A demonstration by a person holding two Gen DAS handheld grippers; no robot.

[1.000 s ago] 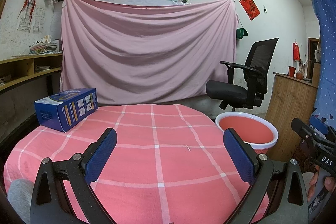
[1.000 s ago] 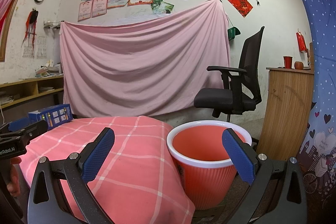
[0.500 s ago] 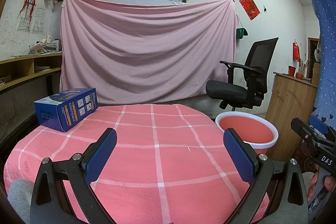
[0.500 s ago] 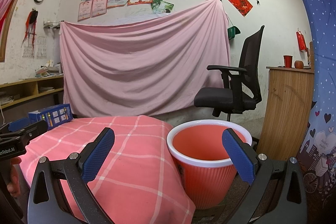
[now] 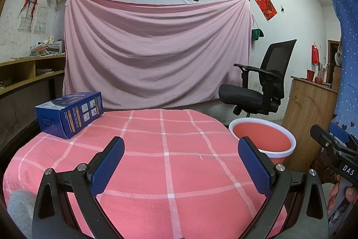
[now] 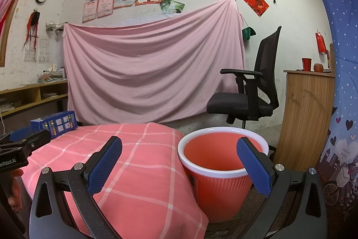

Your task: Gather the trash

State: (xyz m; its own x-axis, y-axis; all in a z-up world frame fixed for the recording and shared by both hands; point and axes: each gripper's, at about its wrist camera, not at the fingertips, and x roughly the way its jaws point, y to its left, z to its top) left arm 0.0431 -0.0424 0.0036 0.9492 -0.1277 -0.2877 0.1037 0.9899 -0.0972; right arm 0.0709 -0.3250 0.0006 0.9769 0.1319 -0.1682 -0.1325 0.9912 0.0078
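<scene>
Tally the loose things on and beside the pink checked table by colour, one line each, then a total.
Blue: 1, the box on the table.
Red: 1, the bin on the floor beside it.
Total: 2.

"DAS" on R gripper [image 5: 335, 149]; "enRobot.AI" on L gripper [image 6: 20, 147]
</scene>
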